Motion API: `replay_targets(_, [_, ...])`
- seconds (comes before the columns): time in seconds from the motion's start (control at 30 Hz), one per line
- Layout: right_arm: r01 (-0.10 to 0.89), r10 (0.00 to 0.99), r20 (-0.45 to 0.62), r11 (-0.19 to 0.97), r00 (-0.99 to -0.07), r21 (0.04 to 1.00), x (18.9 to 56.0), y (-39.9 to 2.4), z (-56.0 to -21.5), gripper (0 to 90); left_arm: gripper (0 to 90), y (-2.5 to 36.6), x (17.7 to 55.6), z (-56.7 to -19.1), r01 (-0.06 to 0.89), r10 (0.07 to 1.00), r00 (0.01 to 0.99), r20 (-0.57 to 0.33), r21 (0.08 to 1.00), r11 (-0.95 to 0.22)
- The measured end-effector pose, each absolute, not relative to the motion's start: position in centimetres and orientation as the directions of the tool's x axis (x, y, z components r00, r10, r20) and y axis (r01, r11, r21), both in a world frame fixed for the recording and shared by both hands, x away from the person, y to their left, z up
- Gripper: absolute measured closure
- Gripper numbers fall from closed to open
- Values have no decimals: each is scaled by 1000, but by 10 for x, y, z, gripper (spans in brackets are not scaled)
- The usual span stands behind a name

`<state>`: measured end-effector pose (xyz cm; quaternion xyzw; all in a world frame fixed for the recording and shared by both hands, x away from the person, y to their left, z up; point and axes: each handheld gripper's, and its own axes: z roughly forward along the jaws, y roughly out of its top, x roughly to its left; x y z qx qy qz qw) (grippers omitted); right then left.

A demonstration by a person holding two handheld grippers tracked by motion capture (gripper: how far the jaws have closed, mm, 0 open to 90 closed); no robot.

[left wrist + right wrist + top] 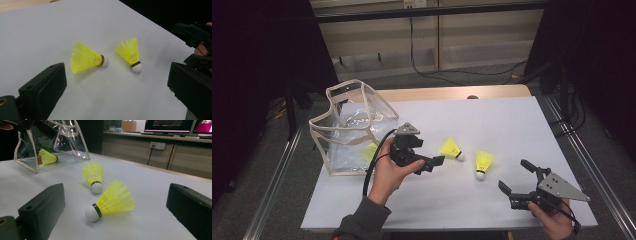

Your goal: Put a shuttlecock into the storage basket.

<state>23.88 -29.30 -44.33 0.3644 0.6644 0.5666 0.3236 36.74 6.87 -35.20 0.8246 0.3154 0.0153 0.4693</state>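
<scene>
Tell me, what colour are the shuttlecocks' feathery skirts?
Bright yellow, with white tips. The nearer shuttlecock shows it best in the right gripper view.

your left hand (388,172) reaches in from the near edge, left of centre, holding the left gripper (432,164) low with its jaws spread wide and pointing right. your right hand (553,218) sits at the near right corner, the right gripper (515,175) gaping wide, aimed left.

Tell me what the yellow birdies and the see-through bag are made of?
The shuttlecocks look like plastic: a moulded yellow mesh skirt, matte, with a smooth white tip, maybe foam or cork. The bag seems clear glossy vinyl, showing creases and glare, edged with beige trim.
</scene>
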Motion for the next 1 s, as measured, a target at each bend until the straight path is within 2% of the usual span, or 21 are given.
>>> replay_targets(1.0, [123,853,-16,94,-522,988,237,-293,-443,19,24,58,359,-369,501,495,821,-285,777,-382])
